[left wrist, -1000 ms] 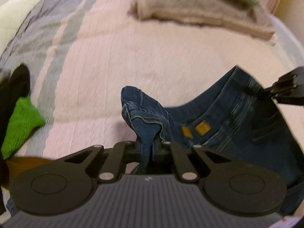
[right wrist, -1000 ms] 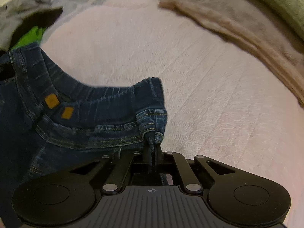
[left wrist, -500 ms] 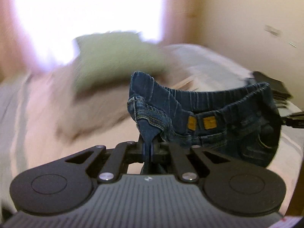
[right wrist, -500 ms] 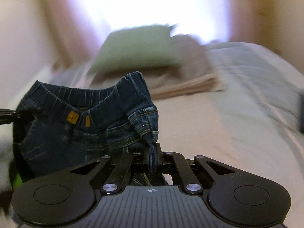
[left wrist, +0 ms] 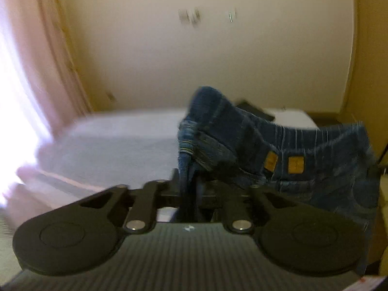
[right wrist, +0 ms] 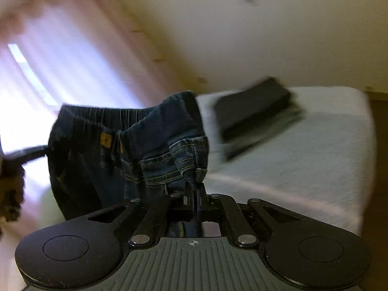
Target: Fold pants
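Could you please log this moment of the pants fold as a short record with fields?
garment: blue denim pants, lifted off the bed, waistband stretched between the two grippers
left gripper: jaws shut on one waistband corner
right gripper: jaws shut on the other waistband corner
markers: two orange tabs at the waistband
surface: bed with pale cover, below and beyond the pants
other items: dark folded stack lying on the bed
image quality: motion-blurred
fold: not yet begun

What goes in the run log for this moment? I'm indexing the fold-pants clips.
phase: jeans held up by waistband | left gripper: shut on jeans | right gripper: shut on jeans | below: bed
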{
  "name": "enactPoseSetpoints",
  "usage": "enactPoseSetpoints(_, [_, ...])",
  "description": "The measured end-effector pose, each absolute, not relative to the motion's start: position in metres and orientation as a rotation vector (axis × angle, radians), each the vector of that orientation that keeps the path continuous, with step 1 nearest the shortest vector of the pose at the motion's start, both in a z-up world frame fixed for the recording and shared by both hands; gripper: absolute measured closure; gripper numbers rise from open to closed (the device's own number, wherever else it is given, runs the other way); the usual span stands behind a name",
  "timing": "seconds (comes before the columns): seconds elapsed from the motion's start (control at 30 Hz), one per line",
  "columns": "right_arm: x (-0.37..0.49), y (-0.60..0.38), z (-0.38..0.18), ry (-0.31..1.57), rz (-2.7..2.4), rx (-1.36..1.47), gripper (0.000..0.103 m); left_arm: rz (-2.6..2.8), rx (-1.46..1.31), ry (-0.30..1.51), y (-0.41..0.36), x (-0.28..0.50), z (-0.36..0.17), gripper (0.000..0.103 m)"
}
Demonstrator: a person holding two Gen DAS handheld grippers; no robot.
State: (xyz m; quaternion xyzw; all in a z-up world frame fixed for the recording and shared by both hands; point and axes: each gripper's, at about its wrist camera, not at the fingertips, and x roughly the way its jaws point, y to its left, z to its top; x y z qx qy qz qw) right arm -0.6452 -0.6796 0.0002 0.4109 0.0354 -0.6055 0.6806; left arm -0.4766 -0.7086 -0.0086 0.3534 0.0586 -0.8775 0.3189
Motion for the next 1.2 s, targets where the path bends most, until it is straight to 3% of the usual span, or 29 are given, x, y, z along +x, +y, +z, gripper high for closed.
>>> enactPoseSetpoints(0.07, [-0.681,-0.721,-0.050,0.206,-1.403,1.015,0.098,-2.285,1.011,0.241,-0.739,-0.534,-0.066,0.085])
enactPoseSetpoints(0.13, [-0.710,-0.749,-0.094,0.331,-1.461,1.073,0.082,-2.242,1.020,0.340,-0.753,-0.559,-0.109,0.085])
enactPoseSetpoints(0.3, [-0.739,-0.779,-0.133,0.432,-1.471,1.048,0.067,-2.112,1.058,0.538,-0.749,-0.529,-0.179,0.085])
enactPoseSetpoints(0.47, [-0.704,-0.790,-0.142,0.492,-1.331,1.066,0.064,-1.872,1.089,0.636,-0.709,-0.415,-0.209,0.084])
enactPoseSetpoints(0.63, [-0.648,-0.813,-0.137,0.569,-1.154,0.981,0.063,-1.662,1.140,0.657,-0.645,-0.289,-0.214,0.075])
enactPoseSetpoints(0.8, [-0.566,-0.818,-0.135,0.668,-0.984,0.868,0.061,-1.589,1.254,0.489,-0.606,-0.222,-0.239,0.064])
enactPoseSetpoints(0.93, [-0.495,-0.819,-0.146,0.751,-0.888,0.752,0.059,-1.643,1.333,0.302,-0.611,-0.201,-0.269,0.061])
enactPoseSetpoints(1.07, [-0.443,-0.809,-0.158,0.804,-0.836,0.693,0.058,-1.716,1.356,0.187,-0.638,-0.187,-0.292,0.036])
enactPoseSetpoints(1.2, [-0.401,-0.799,-0.177,0.875,-0.776,0.618,0.056,-1.659,1.251,0.323,-0.684,-0.141,-0.305,0.033])
